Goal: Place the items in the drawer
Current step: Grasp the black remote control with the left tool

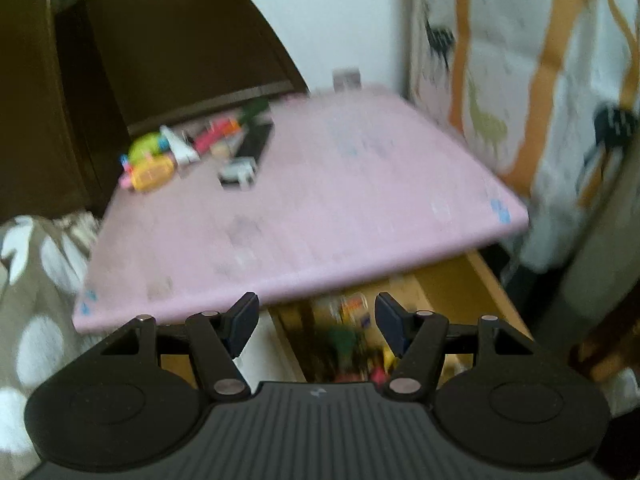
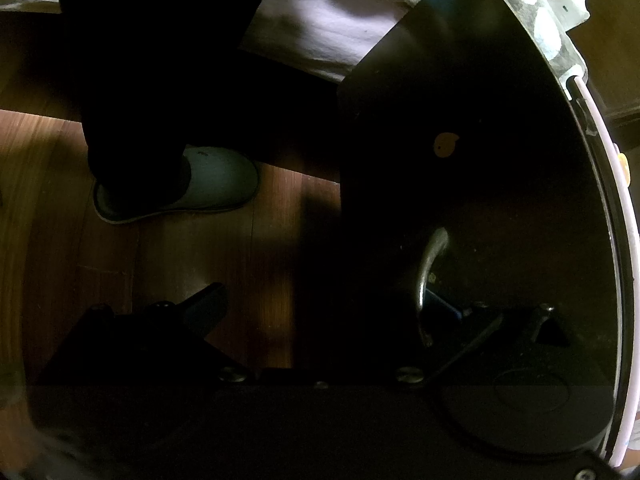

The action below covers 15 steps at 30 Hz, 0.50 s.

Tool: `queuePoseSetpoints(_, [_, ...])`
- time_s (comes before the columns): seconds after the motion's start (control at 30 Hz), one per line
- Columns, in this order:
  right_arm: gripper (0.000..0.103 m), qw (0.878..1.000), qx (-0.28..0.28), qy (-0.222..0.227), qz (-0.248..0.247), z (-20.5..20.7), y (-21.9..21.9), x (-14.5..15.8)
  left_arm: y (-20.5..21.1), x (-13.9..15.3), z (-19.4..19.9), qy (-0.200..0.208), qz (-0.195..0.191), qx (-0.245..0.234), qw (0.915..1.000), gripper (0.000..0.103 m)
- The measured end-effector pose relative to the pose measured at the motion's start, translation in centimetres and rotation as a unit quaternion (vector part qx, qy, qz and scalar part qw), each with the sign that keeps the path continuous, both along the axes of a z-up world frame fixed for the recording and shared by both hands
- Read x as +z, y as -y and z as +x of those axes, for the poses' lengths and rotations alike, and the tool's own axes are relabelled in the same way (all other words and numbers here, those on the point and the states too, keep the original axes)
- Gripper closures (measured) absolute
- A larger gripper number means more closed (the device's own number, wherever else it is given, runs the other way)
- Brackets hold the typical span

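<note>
In the blurred left wrist view, a pink table [image 1: 320,200] carries a pile of small colourful items [image 1: 192,148] at its far left. Under its near edge an open wooden drawer [image 1: 452,288] holds several small colourful things. My left gripper [image 1: 316,318] is open and empty, above the drawer's front. In the dark right wrist view, my right gripper [image 2: 320,304] is open; its right finger [image 2: 442,306] is hooked behind the metal handle [image 2: 428,276] of the dark drawer front [image 2: 480,140].
A dark wooden chair back [image 1: 168,40] stands behind the table, patterned bedding [image 1: 540,80] to its right and a spotted cushion [image 1: 36,300] to its left. The right wrist view shows wooden floor [image 2: 60,240] and a grey slipper [image 2: 200,184] on the person's foot.
</note>
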State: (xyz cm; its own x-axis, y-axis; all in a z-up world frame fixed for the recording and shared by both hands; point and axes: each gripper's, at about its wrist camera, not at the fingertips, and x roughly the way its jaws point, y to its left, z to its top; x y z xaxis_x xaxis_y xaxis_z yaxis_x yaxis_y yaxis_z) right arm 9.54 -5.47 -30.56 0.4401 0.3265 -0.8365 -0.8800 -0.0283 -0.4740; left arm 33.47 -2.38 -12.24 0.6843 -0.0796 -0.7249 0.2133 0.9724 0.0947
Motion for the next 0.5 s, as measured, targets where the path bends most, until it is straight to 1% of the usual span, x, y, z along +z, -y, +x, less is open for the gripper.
queuePoseSetpoints(0.37, [0.0,1.0,0.003,0.0,0.004,0.1,0.1,0.0,-3.0,0.5,9.6,0.064,-0.029,0.008,0.9975,0.04])
queuePoseSetpoints(0.5, [0.0,1.0,0.007,0.0,0.004,0.0,0.2,0.0,-3.5,-0.7,14.0,0.057,-0.04,0.012,0.9975,0.04])
